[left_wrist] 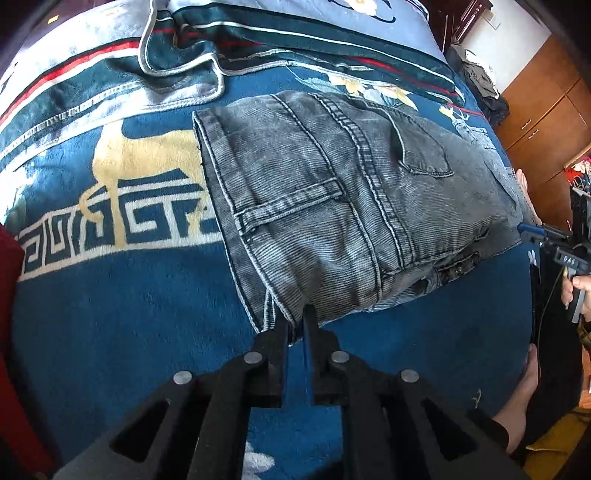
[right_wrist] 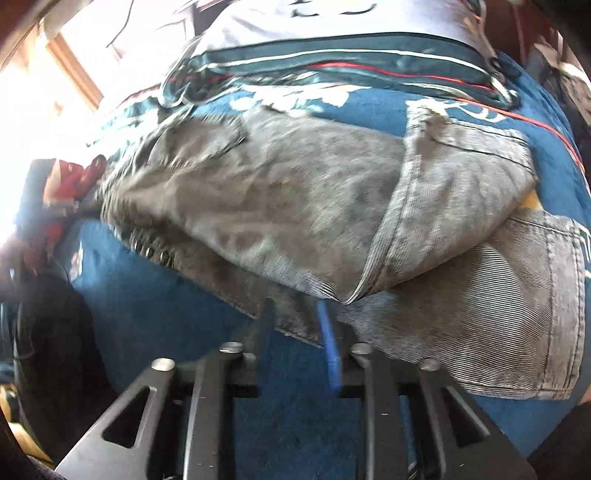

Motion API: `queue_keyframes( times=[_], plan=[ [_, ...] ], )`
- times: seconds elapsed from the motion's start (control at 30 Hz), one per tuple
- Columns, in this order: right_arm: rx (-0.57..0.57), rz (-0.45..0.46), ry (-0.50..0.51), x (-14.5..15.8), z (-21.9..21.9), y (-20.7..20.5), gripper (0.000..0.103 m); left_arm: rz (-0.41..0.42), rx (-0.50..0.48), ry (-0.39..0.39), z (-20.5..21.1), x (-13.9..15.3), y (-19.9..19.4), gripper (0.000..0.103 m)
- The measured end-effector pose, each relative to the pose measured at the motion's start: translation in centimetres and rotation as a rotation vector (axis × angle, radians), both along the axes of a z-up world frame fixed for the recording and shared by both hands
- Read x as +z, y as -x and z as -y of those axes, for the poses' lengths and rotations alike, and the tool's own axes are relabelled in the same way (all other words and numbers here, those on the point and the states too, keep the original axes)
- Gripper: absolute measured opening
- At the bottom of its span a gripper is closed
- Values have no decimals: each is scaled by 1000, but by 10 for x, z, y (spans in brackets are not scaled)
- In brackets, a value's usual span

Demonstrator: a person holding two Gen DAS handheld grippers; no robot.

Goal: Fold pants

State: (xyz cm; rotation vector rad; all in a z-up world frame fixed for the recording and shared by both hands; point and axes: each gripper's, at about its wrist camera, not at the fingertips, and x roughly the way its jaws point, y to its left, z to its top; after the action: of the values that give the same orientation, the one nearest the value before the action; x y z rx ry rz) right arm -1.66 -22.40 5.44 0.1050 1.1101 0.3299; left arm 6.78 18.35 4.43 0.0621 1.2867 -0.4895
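Grey corduroy-like jeans (left_wrist: 332, 206) lie folded on a blue patterned blanket (left_wrist: 129, 295). In the left wrist view my left gripper (left_wrist: 295, 321) is shut on the near corner of the jeans' waistband. My right gripper (left_wrist: 535, 234) shows at the right edge, at the jeans' far end. In the blurred right wrist view the jeans (right_wrist: 295, 206) lie folded over themselves, and my right gripper (right_wrist: 295, 314) has its fingers a little apart over the jeans' near edge.
A folded teal, red and white striped blanket (left_wrist: 177, 55) and a pillow (left_wrist: 332, 14) lie at the back of the bed. Wooden cabinets (left_wrist: 543, 110) stand at the right. A red cloth (left_wrist: 11, 332) is at the left edge.
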Motion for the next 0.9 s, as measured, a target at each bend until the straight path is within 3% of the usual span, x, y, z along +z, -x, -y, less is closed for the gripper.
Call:
queue_keyframes(
  times=[0.1, 0.17, 0.2, 0.3, 0.4, 0.47, 0.53, 0.63, 0.77, 0.8, 0.9],
  plan=[
    [-30, 26, -40, 16, 15, 0, 30, 0, 17, -19, -4, 12, -1, 24],
    [-54, 51, -41, 26, 23, -1, 32, 29, 18, -91, -6, 21, 3, 40],
    [-68, 54, -54, 31, 29, -4, 34, 57, 16, -118, -6, 27, 5, 42],
    [-123, 63, -35, 39, 40, -13, 39, 142, -4, -110, 6, 49, 16, 42],
    [-160, 65, 24, 38, 40, -30, 44, 224, -89, -76, 41, 67, 25, 42],
    [-171, 65, 50, 35, 33, -42, 56, 251, -190, -64, 80, 70, 29, 42],
    [-184, 61, 82, 32, 27, -50, 67, 268, -302, -80, 121, 65, 34, 42],
    [-217, 31, 160, 22, 18, -65, 68, 289, -461, -122, 170, 48, 42, 42],
    [-252, -16, 241, 5, 18, -81, 69, 268, -502, -151, 190, 24, 34, 42],
    [-246, -24, 275, -2, 18, -85, 67, 255, -495, -152, 190, 19, 30, 40],
    [-221, -38, 349, -12, 19, -87, 11, 228, -475, -104, 186, 18, 31, 19]
  ],
)
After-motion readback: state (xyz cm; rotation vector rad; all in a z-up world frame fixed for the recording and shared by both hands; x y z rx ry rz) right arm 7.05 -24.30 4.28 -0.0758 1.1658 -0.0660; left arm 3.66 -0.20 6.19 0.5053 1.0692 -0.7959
